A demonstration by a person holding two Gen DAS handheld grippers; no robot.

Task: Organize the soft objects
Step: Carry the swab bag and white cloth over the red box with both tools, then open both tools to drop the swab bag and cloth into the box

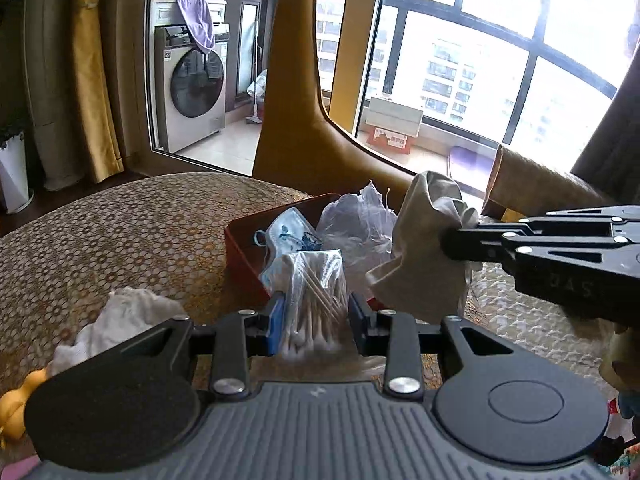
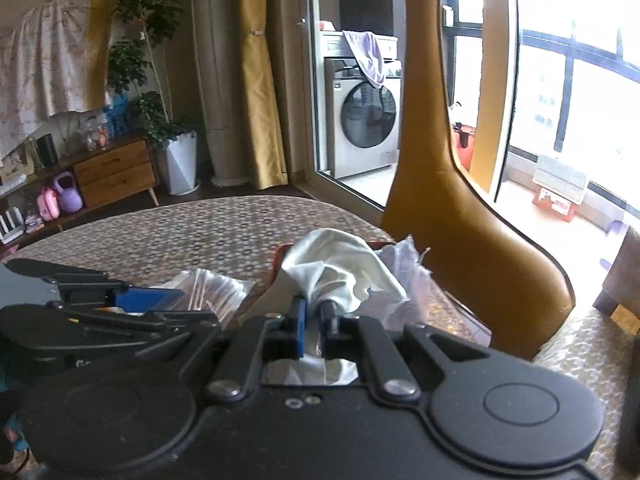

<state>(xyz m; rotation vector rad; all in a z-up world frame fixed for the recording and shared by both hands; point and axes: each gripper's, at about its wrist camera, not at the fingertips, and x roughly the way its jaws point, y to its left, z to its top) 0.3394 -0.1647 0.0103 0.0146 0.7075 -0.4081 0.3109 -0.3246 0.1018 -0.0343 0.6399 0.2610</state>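
A red tray [image 1: 240,252] on the patterned table holds a blue face mask [image 1: 286,236] and a crumpled clear plastic bag [image 1: 356,228]. My left gripper [image 1: 314,316] holds a clear bag of cotton swabs [image 1: 312,300] between its jaws at the tray's near edge. My right gripper [image 2: 314,312] is shut on a beige cloth [image 2: 340,268], also seen in the left wrist view [image 1: 420,248], held above the tray's right side. The left gripper shows in the right wrist view [image 2: 132,300].
A crumpled white cloth [image 1: 120,320] lies on the table [image 1: 120,232] at the left. A yellow toy [image 1: 20,404] sits at the near left edge. A tan chair back [image 1: 304,120] stands behind the tray. A second chair [image 1: 532,188] is at the right.
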